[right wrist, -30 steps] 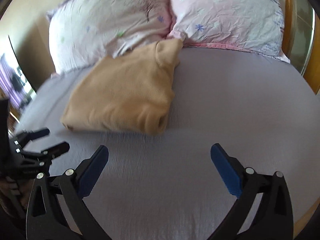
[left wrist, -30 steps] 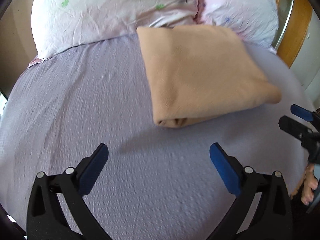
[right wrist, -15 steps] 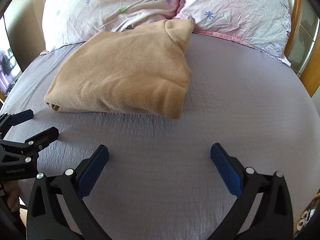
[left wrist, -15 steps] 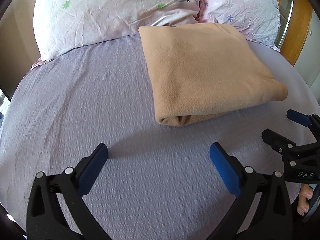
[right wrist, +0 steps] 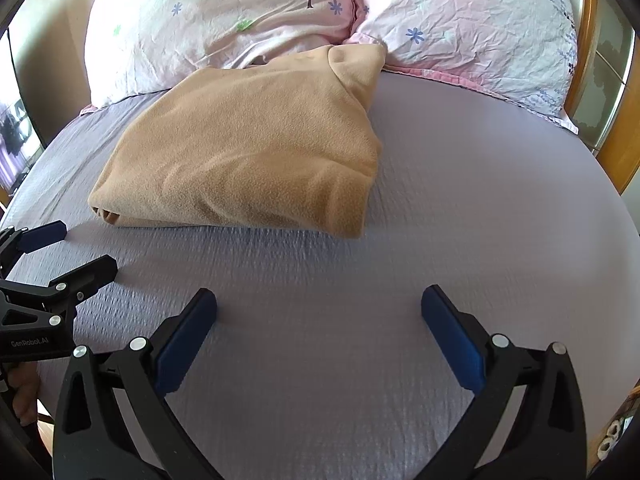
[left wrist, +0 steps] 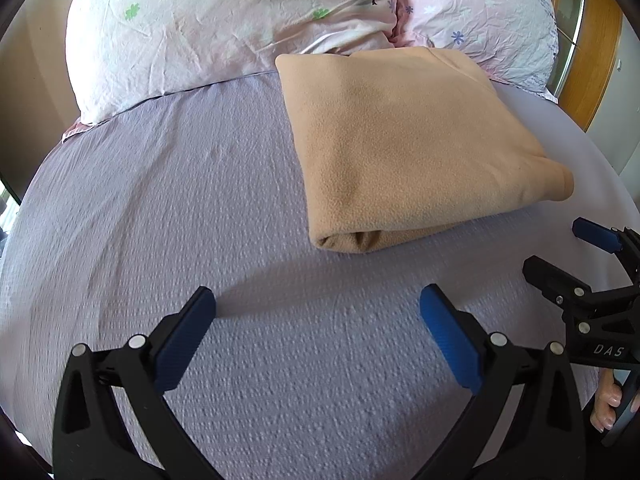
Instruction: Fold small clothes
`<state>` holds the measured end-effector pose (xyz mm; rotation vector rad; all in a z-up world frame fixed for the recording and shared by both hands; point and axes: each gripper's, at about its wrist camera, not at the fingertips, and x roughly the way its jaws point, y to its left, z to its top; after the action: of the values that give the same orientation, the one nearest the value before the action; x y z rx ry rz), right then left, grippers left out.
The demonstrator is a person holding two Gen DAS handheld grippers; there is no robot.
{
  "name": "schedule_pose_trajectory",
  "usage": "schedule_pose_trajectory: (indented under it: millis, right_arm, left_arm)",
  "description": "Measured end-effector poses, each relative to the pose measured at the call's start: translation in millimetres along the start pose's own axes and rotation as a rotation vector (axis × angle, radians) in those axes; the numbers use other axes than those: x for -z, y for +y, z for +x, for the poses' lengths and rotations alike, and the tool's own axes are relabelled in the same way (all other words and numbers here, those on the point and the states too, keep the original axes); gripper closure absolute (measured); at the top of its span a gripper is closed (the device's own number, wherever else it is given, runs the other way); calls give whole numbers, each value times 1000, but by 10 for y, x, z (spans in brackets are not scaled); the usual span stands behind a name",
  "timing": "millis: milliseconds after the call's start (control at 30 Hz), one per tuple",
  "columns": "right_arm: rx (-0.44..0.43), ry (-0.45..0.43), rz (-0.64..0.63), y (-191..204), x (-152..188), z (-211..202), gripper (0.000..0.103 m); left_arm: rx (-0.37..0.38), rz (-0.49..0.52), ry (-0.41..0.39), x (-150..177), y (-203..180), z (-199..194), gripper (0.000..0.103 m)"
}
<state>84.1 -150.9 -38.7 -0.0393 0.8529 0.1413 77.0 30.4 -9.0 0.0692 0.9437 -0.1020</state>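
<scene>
Currently both tools hang empty above the lilac bedsheet, neither touching cloth. Left gripper: fingers spread wide, nothing between the blue pads. Right gripper: likewise spread, released, empty.

Tan fleece garment lies folded into a thick rectangular packet on the sheet, its far end pressed against the two floral pillows at the head of the bed. Near edge shows stacked layers, a rolled fold open toward the left camera. Looks like the fold is largely done, though one far corner bunches up against the pillow seam in the right view.

Key relation: the packet sits ahead of both grippers, well apart from the fingertips, with bare sheet between. From the left gripper it lies forward and to the right; from the right gripper, forward and to the left. So it lies between the two tools. Long axis runs away from the person, foot to head of the bed. Neither gripper is plainly nearer; the left gripper faces the near layered corner, the right faces the rounded near corner.

Judgement: any further fold or tidy would need both to reach forward and inward.
</scene>
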Motion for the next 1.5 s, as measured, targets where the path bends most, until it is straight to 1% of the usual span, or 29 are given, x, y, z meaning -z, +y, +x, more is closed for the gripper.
schedule_pose_trajectory:
  millis: [1500]
  right_arm:
    - [2,-1,3,9,1,0,1]
  left_arm:
    - [0,0,-2,2,2,7,2]
